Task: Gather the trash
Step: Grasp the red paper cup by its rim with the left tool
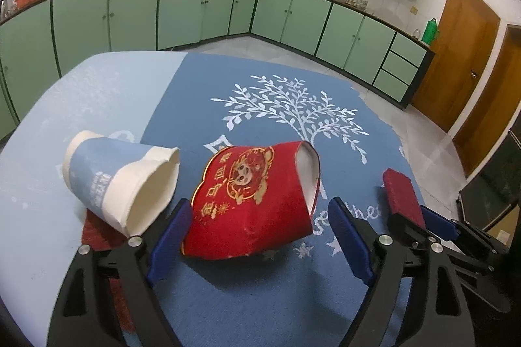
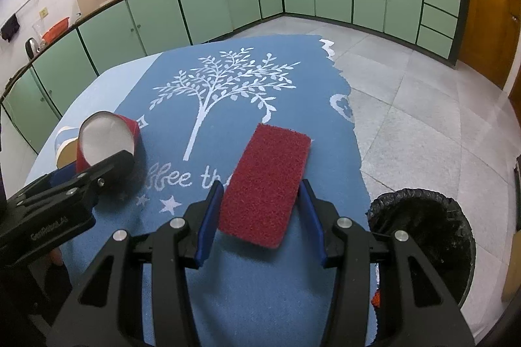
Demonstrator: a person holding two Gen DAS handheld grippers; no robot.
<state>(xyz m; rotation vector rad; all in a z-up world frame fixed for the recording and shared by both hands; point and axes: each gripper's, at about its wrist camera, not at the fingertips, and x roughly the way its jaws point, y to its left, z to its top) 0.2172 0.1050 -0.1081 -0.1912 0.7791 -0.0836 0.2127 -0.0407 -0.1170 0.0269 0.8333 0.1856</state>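
A crushed red paper cup (image 1: 254,200) lies on its side on the blue mat, between the open fingers of my left gripper (image 1: 260,236); it also shows in the right wrist view (image 2: 107,141). A blue and white paper cup (image 1: 120,180) lies on its side just left of it. A red scouring pad (image 2: 267,184) lies flat on the mat, between the fingers of my right gripper (image 2: 260,220), which stand close at its sides; the pad also shows in the left wrist view (image 1: 400,200). Whether the pads touch it I cannot tell.
A round table carries a blue mat with a white tree print (image 2: 228,79). A bin lined with a black bag (image 2: 423,239) stands on the floor right of the table. Green kitchen cabinets (image 1: 195,11) run along the far walls.
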